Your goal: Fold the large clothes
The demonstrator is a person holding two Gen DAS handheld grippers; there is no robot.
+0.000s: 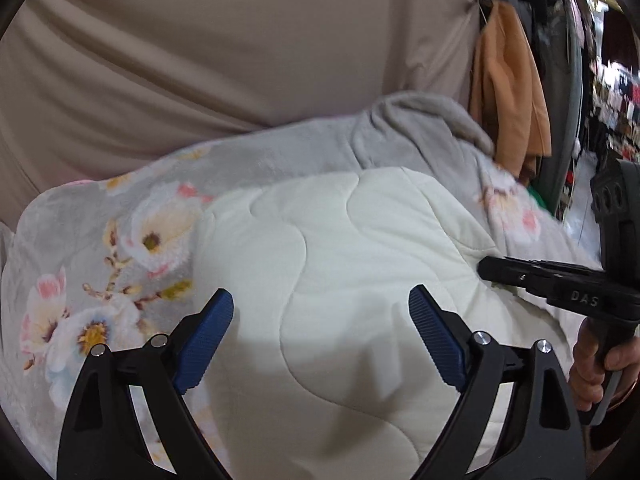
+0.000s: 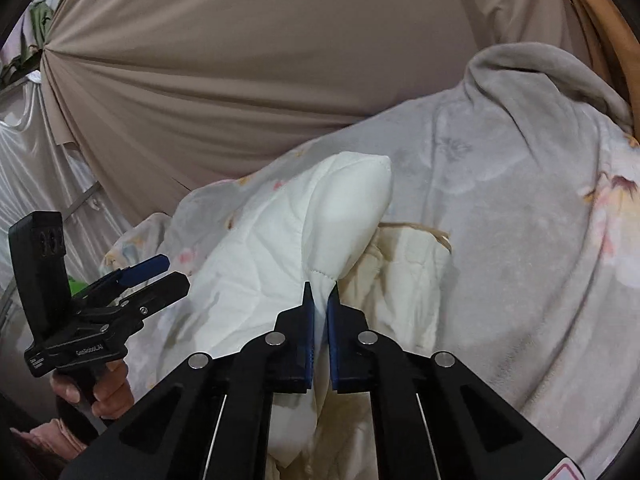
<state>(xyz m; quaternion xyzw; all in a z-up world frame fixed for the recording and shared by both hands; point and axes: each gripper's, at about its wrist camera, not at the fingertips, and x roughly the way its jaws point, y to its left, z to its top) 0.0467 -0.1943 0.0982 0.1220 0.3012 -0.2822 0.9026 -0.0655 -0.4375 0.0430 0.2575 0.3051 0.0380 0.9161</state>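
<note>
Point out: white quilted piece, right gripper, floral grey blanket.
white quilted piece (image 1: 340, 248), left wrist view, on its quilted middle
right gripper (image 2: 321, 300), right wrist view, between its fingertips
floral grey blanket (image 2: 520, 200), right wrist view, on its grey fleece

A cream quilted garment (image 1: 360, 248) lies rumpled, seemingly atop grey floral fleece (image 1: 100, 248).

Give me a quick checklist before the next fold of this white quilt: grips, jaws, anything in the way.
1. Right gripper shut on the white quilt: ok, a pinched fold runs between its pads.
2. Left gripper open and empty: ok, the quilt lies below its jaws, untouched.
3. Left gripper has its own hold for a two-handed fold: not ok.
4. Quilt free of the flowered grey blanket: cannot tell; it lies on it.
5. Grippers apart from each other: ok.
6. Far edges of the quilt in view: not ok.
</note>
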